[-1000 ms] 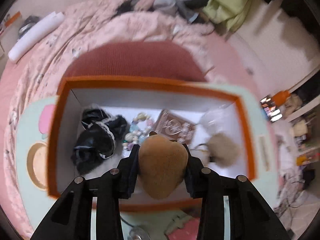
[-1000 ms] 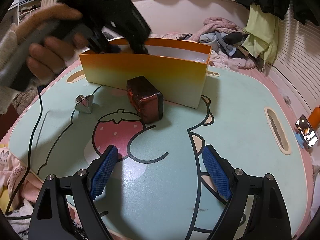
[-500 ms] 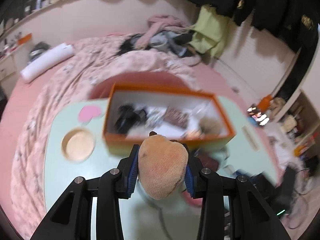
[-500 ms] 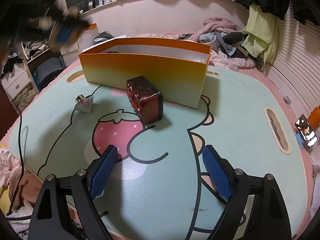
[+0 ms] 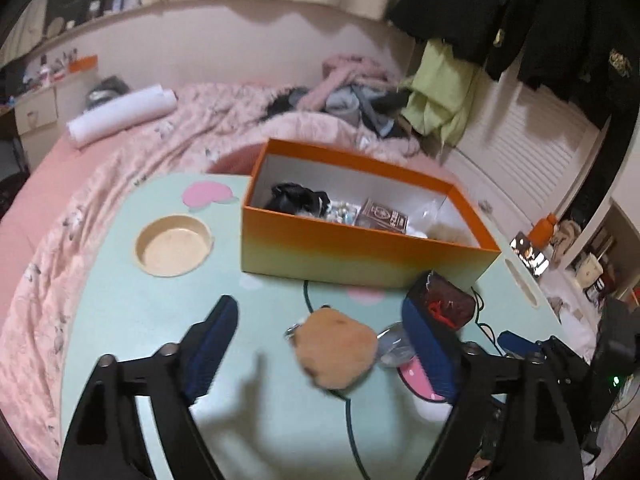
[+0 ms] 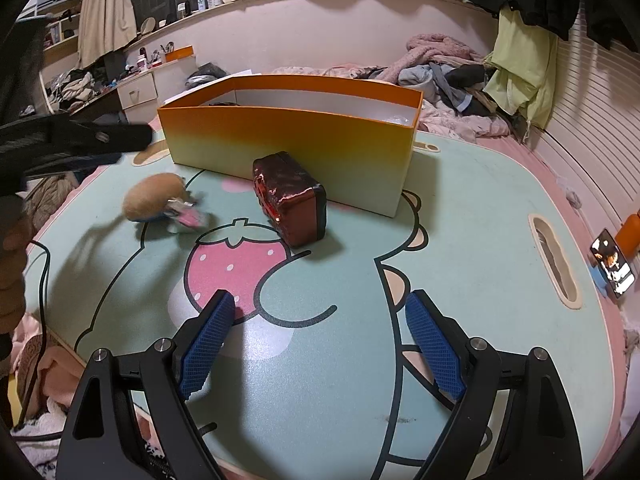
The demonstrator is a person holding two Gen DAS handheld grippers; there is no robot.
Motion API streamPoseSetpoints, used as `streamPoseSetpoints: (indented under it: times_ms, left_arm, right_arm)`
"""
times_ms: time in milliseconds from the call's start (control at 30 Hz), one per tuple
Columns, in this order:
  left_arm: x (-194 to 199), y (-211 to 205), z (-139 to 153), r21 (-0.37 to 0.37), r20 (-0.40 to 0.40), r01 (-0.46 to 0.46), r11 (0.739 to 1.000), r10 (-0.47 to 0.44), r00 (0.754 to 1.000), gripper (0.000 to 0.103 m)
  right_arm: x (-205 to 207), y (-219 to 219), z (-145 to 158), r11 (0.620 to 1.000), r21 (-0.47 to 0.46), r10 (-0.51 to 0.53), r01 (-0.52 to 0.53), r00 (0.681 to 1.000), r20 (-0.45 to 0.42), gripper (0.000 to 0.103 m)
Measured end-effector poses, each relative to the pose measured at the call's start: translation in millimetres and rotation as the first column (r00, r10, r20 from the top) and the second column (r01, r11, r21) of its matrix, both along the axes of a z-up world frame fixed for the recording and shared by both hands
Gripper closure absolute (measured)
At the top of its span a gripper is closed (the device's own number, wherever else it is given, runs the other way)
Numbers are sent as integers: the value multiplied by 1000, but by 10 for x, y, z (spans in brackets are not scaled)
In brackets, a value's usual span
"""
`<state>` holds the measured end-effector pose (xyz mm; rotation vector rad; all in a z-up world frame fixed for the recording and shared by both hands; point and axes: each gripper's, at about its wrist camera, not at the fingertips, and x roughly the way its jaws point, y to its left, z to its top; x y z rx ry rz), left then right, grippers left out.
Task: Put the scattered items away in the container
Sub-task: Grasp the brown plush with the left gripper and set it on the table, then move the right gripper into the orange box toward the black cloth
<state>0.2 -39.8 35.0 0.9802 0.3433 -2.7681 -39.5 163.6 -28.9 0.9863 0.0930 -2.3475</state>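
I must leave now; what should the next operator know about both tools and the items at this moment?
Left tool: jaws opening, nothing pressed; the plush lies loose on the table, outside the box.
Right tool: open, empty, over the table.
Done: several small things already lie in the box.
Left: plush, dark red pouch and a small pink-silver item beside the plush.

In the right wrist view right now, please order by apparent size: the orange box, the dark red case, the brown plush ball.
1. orange box, clearly largest.
2. dark red case.
3. brown plush ball, a little smaller than the case, but it is blurred, so this gap is unsure.
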Motion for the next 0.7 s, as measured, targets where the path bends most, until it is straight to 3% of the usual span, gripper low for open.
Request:
streamPoseSetpoints:
  times_ms: [233,367,400,467,533,600,700]
  left_arm:
    - [318,158,-327,-134,77,-15,991,26,997,12]
    - [338,359,-561,-217,121,14,976,13,993,9]
    - [347,399,-572,-245,101,6,970,20,995,1]
    - [349,453,-592,-282,77,-8,959,31,997,0]
    - [352,453,-601,-279,65,-8,960,27,998,0]
    - [364,365,-615,-225,60,-5,974,19,998,0]
    - [374,354,-619,-227,51,-11,974,23,998,0]
  right_arm:
    - [8,-4,4,1000,-1,-5,5,1000,-1,15]
    - [9,-6,-23,1000,4,-9,9,1000,10,2]
    - [20,-3,-21,1000,4,-9,9,1000,10,2]
    - [13,3,-20,1000,4,-10,10,1000,8,2]
    - [14,8,-24,1000,4,-11,11,1000,9,2]
    - [16,7,-22,1000,4,-11,11,1000,8,2]
    - [5,4,-22,1000,6,-12,12,1000,7,2]
